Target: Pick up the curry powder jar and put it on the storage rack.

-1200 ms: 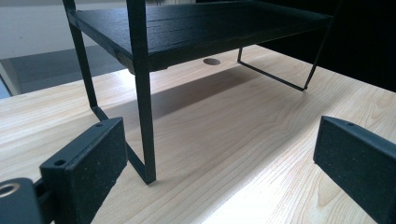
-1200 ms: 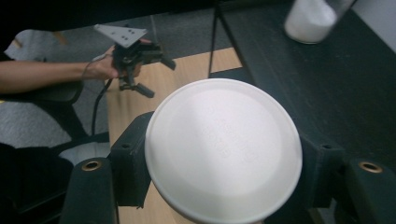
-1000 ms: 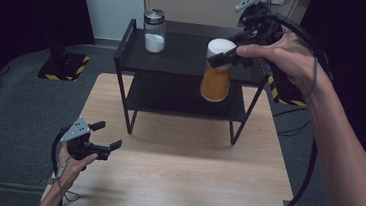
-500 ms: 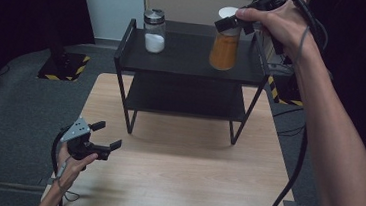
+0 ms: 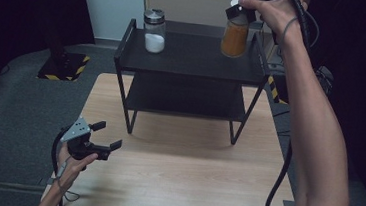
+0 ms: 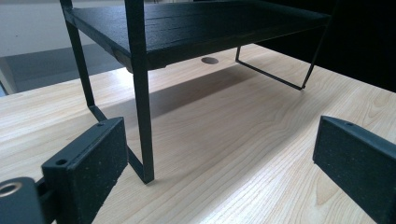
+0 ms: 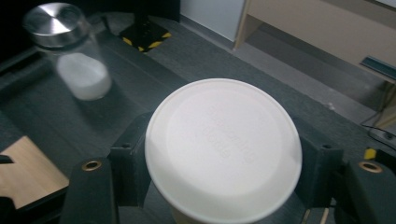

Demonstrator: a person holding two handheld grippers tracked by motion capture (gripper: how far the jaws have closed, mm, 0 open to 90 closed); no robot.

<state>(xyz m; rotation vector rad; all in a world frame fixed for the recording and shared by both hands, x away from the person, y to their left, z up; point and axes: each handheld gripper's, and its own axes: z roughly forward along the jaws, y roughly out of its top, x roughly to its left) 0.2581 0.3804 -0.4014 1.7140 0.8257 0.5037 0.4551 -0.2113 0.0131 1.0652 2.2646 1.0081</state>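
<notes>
Carried farther back, the orange-filled jar (image 5: 235, 37) hung over the shelf's (image 5: 189, 61) top tier, the right gripper (image 5: 239, 10) pinching its white lid (image 7: 223, 149) from above, arm outstretched; a salt jar (image 5: 154, 30) stood beyond.

Two jars: one jar of orange powder (image 5: 235, 37) with a white lid (image 7: 223, 148) at the upper right of the high view, and one glass jar of white powder (image 5: 154, 31) with a metal lid at the upper middle. One black two-tier shelf (image 5: 189, 63) stands on one wooden desk (image 5: 184, 178). Two claws: the left claw (image 5: 109, 135) at the lower left, the right claw (image 5: 235, 9) at the top right. Two yellow-and-black striped floor plates show, one (image 5: 63, 66) at the left and one (image 5: 273, 88) at the right.
</notes>
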